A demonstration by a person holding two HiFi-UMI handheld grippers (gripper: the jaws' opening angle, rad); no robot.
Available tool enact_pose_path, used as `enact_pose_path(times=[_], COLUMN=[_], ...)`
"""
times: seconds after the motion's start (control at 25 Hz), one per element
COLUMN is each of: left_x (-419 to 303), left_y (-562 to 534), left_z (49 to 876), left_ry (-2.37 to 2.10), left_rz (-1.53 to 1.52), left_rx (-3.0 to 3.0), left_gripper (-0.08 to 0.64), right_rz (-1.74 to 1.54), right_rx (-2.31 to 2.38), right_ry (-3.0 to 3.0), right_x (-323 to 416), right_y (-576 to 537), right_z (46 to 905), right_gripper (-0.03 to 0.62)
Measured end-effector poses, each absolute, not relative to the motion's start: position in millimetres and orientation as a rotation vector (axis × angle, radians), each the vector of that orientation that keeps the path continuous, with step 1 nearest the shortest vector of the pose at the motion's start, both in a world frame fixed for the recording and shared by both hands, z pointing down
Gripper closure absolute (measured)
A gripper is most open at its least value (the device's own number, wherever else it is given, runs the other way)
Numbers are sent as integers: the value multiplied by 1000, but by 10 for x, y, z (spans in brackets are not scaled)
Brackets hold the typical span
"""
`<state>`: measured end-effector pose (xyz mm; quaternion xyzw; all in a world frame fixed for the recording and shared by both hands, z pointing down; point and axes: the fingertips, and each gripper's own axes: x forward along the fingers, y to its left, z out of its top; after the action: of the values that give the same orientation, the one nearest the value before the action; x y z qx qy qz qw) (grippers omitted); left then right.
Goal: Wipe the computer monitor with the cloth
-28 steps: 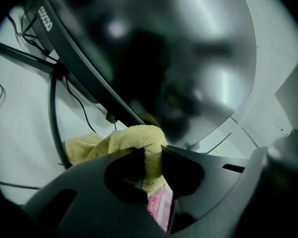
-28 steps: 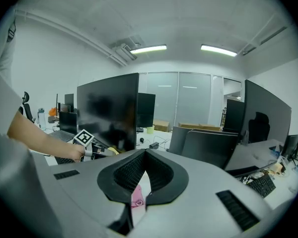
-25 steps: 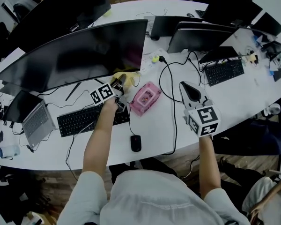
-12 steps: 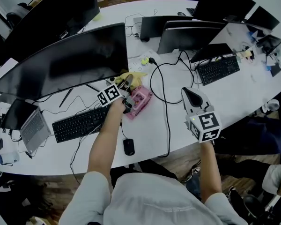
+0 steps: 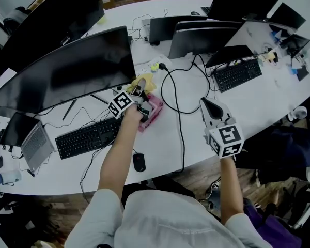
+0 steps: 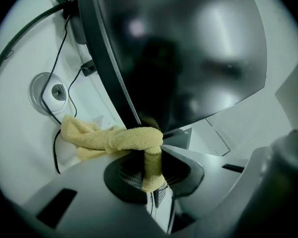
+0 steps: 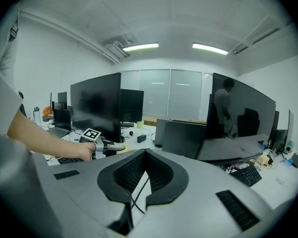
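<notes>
Long white surface (image 5: 181,138) in an open office, with ceiling strip lights (image 7: 140,47) and a glass partition (image 7: 174,93) at the back. On the surface are a black keyboard (image 5: 88,137), mouse (image 5: 138,162), laptop (image 5: 33,146), pink box (image 5: 151,112), a looping black cable (image 5: 178,118), a second keyboard (image 5: 238,74) and smaller screens (image 5: 196,37) further back.

The curved monitor (image 5: 67,71) is dark and faces the person. In the head view its long axis runs from lower left to upper right.

The left tool (image 6: 151,167) is clamped on the yellow cloth (image 6: 114,139). A short end is pinched between the jaws. The rest rises out of the tips, folds over and runs off to the left in the left gripper view. So the long axis of the bunched cloth is roughly sideways, with the free end lying on the surface beside a round cable port (image 6: 54,92). The fold sits right at the monitor's lower edge, near its right-hand corner. Actual contact with the screen can't be confirmed.

In the head view the left tool points away from the person toward that corner, just behind the pink box.

The right tool (image 7: 144,170) has its jaws together with nothing between them. It is held above the surface, well apart from the cloth and to the right of the cable loop.
</notes>
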<state>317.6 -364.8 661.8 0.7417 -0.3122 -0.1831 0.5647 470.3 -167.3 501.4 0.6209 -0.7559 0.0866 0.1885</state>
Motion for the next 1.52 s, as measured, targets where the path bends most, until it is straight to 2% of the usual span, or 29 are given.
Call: enact_pose_path(times=[0.36,0.76,1.52], left_x=[3192,3177,3082], left_y=[-3675,-3617,-3474], left_z=[6155,5574,3921], left_ry=[-721,-760,-681], left_rz=[-628,-637,-813], left_rx=[1712,1811,1984], left_gripper=[489,489,489], right_rz=[234,192,71], right_rx=[1766,1787,1821], right_ry=[-2126,-2145,-2216], right_x=[4710,4703,4569], right_y=[-1632,-1687,-1701], right_z=[4948,4737,3976], right_gripper=[568,568,568])
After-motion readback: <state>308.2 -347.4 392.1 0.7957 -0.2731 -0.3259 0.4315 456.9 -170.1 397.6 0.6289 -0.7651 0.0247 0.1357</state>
